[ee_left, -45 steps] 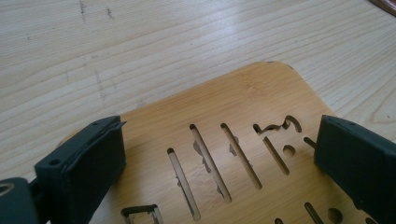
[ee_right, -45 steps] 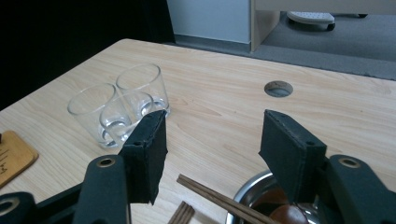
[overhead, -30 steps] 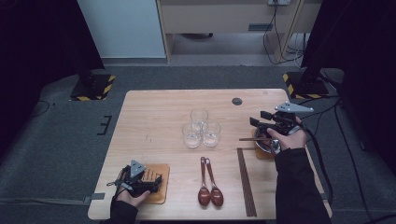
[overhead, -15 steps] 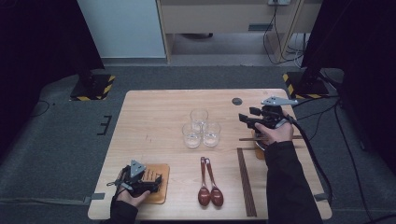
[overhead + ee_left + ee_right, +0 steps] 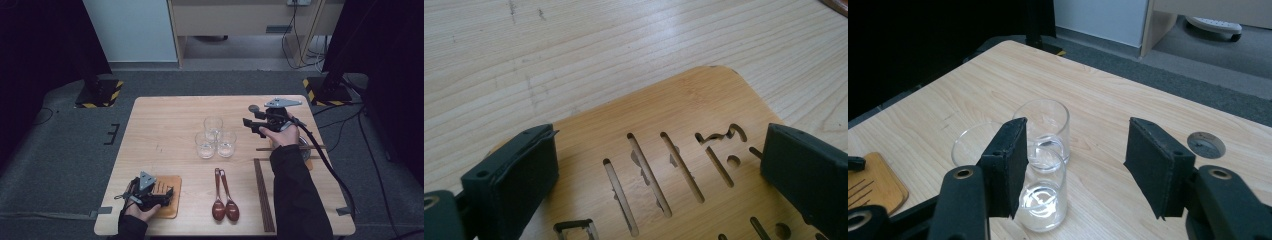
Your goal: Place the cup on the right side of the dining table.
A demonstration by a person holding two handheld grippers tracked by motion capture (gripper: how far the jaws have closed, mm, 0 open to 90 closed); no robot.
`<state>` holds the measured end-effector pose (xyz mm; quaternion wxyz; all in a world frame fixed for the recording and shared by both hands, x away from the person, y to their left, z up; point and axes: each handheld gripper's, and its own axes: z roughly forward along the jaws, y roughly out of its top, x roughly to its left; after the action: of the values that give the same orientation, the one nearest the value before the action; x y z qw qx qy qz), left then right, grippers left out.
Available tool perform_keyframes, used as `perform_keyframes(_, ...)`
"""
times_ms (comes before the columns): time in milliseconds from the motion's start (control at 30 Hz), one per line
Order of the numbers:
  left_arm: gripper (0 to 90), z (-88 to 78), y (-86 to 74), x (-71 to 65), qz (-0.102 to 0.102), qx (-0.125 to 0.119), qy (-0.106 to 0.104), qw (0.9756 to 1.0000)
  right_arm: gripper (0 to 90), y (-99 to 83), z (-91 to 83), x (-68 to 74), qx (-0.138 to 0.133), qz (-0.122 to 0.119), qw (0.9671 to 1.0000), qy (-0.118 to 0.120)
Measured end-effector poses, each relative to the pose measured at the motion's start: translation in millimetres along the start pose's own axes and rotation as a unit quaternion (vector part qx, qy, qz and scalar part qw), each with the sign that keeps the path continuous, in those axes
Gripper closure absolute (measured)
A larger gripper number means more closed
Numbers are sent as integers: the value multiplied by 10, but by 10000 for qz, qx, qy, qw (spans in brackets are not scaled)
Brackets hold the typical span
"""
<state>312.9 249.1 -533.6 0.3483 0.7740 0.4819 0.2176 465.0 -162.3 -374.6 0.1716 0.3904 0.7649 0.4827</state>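
Three clear glasses [image 5: 215, 137] stand bunched at the table's middle; in the right gripper view the nearest glass [image 5: 1045, 197] sits just below and ahead of the jaws, with a second glass [image 5: 1044, 122] behind it and a third [image 5: 970, 145] to its left. My right gripper [image 5: 248, 123] [image 5: 1083, 167] hovers just right of them, pointing at them, open and holding nothing. My left gripper [image 5: 167, 194] [image 5: 656, 175] rests at the front left on a slotted bamboo board [image 5: 171, 196] [image 5: 684, 115], jaws wide apart on top of it.
Two dark red spoons [image 5: 223, 200] lie near the front edge, with dark chopsticks [image 5: 263, 195] to their right. A small dish [image 5: 306, 152] crossed by a stick sits at the right edge behind my right arm. A round grommet [image 5: 254, 107] [image 5: 1205, 145] is set into the tabletop.
My right gripper has moved left from above the dish at the right edge toward the glasses. The left gripper has stayed on the bamboo board.
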Motion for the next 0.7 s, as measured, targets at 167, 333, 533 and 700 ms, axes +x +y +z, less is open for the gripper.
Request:
perform_keyframes(167,11,0,0,0,2,1,1,10000,419,60,85,41,-2,-34,10000,49)
perform_keyframes(333,11,0,0,0,1,0,0,10000,418,103,216,78,-5,-23,9999,134)
perform_keyframes(533,11,0,0,0,1,1,0,10000,418,54,363,98,122,-12,9998,176)
perform_keyframes(700,12,0,0,0,2,1,1,10000,420,10,451,107,196,14,9996,205)
